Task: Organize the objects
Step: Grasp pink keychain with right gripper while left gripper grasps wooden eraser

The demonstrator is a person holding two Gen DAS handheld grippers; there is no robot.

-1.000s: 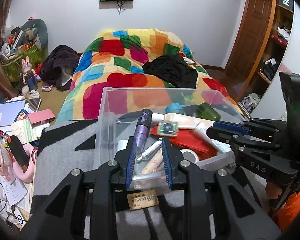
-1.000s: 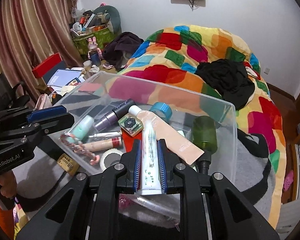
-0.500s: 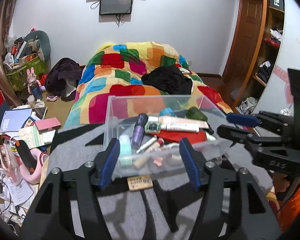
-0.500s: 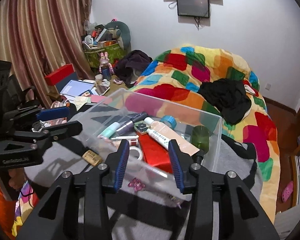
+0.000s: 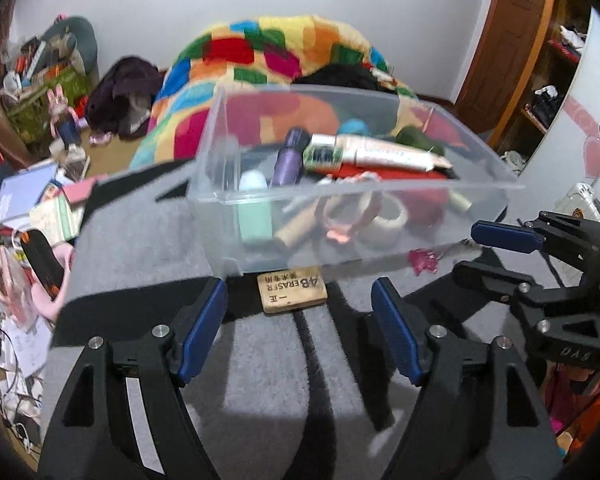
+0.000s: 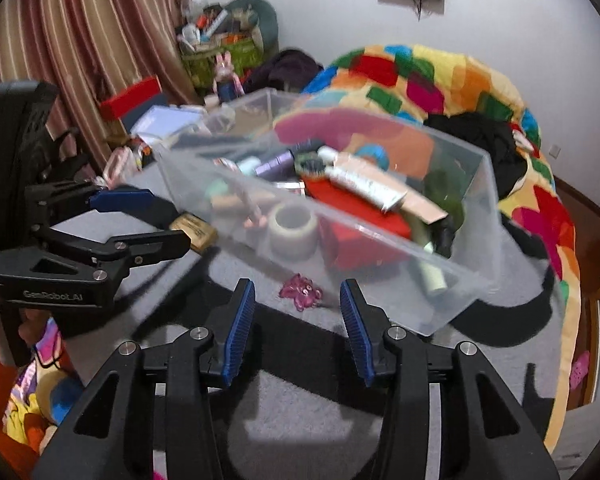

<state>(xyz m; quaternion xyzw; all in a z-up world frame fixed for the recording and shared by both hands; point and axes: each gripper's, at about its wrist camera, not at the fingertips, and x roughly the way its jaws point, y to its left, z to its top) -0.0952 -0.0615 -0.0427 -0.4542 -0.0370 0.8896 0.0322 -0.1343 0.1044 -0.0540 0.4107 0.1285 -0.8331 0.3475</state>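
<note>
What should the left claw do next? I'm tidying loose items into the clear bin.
Probably lower the left claw, its jaws opening with nothing between them, onto the eraser. It lies on the grey blanket just outside the clear bin, directly ahead of the fingertips.

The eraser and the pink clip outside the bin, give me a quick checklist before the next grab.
1. Left gripper empty, jaws opening: ok.
2. Right gripper empty, jaws apart: ok.
3. Eraser lined up ahead of the left gripper, unobstructed on the grey blanket: ok.
4. Pink clip lined up ahead of the right gripper: ok.
5. Space in the clear bin for both: ok, though crowded.
6. Eraser clear of the bin wall: cannot tell.
</note>
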